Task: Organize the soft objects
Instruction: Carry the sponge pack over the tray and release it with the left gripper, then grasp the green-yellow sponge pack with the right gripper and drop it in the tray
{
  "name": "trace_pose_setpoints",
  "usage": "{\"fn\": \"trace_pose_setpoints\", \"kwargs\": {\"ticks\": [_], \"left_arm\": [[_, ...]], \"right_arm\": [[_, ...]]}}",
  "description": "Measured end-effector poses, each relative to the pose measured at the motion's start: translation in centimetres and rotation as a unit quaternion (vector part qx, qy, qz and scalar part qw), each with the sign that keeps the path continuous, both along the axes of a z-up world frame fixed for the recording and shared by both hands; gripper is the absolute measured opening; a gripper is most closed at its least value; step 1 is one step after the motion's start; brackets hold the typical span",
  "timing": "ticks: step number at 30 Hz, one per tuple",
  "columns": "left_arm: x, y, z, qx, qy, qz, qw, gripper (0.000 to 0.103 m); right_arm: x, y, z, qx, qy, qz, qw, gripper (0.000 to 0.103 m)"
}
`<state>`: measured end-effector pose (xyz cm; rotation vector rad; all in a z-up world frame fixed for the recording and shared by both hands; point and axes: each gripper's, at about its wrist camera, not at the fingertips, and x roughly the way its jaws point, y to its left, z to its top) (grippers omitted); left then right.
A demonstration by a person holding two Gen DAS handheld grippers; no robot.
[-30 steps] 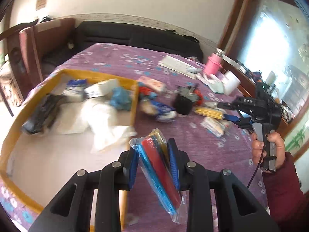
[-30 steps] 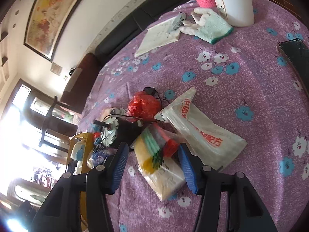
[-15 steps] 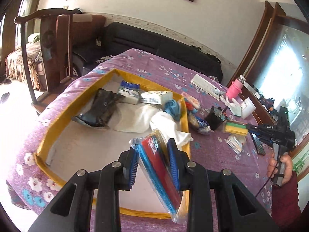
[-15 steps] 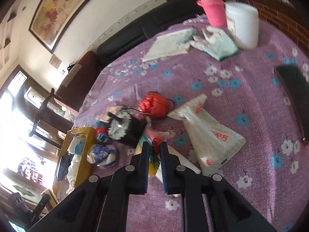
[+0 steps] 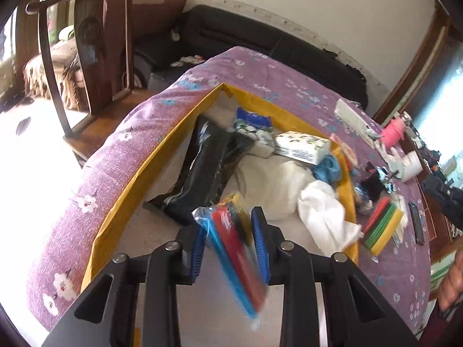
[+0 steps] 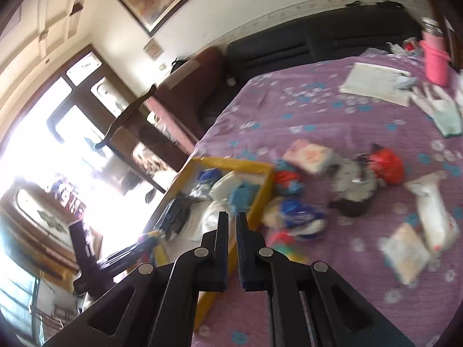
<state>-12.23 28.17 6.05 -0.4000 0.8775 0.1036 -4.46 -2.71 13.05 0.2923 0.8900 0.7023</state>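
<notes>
The left claw (image 5: 228,240) grips a light, slippery bagged pack of sponges (image 5: 231,248) mid-length (it sags below), while the right claw (image 6: 232,225) pinches a second pack (image 5: 382,225).

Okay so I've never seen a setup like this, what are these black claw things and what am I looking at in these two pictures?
No robot here: a person holds a two-finger gripper in each hand, each with a wide-angle camera looking along its fingers.

One picture is from the left gripper. It is clamped on a clear packet of coloured cloths, above a yellow-rimmed box holding white cloth and packets. To the right hangs a striped sponge pack.

The other picture is from the right gripper, jaws shut. It apparently carries that sponge pack, though nothing shows between its pads here. Below is a purple flowered tablecloth strewn with bags and packets.
</notes>
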Motion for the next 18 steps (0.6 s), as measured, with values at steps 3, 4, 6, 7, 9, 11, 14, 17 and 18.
{"fn": "trace_pose_setpoints", "kwargs": {"ticks": [3, 4, 6, 7, 9, 11, 14, 17, 18], "left_arm": [[0.7, 0.3, -0.3, -0.011, 0.005, -0.002, 0.9999, 0.038], [0.8, 0.2, -0.2, -0.013, 0.004, -0.008, 0.9999, 0.044], [0.5, 0.0, 0.1, -0.011, -0.003, -0.017, 0.9998, 0.055], [0.2, -0.1, 0.4, 0.0, -0.008, -0.015, 0.9999, 0.065], [-0.8, -0.3, 1.3, 0.022, -0.024, -0.008, 0.9994, 0.074], [-1.6, -0.4, 2.1, 0.022, -0.043, -0.007, 0.9988, 0.076], [-2.6, -0.8, 2.8, 0.018, -0.065, -0.007, 0.9977, 0.076], [-3.9, -1.3, 3.3, 0.01, -0.083, -0.008, 0.9965, 0.076], [-4.2, -1.4, 3.4, 0.009, -0.088, -0.008, 0.9961, 0.076]], "right_arm": [[0.5, 2.8, -0.8, -0.028, -0.007, 0.007, 1.0, 0.009], [0.7, 3.3, -1.1, -0.05, -0.01, 0.001, 0.999, 0.011], [0.6, 3.5, -2.0, -0.105, -0.021, -0.009, 0.994, 0.043], [0.4, 3.1, -2.8, -0.134, -0.025, -0.013, 0.991, 0.056], [0.0, 1.5, -4.0, -0.166, -0.018, -0.036, 0.985, 0.073], [-0.1, -0.7, -5.3, -0.162, 0.007, -0.065, 0.985, 0.073], [0.6, -3.2, -7.3, -0.13, 0.081, -0.104, 0.983, 0.074], [0.9, -3.9, -9.4, -0.093, 0.141, -0.133, 0.977, 0.074], [0.7, -3.6, -9.8, -0.099, 0.145, -0.139, 0.975, 0.074]]}}
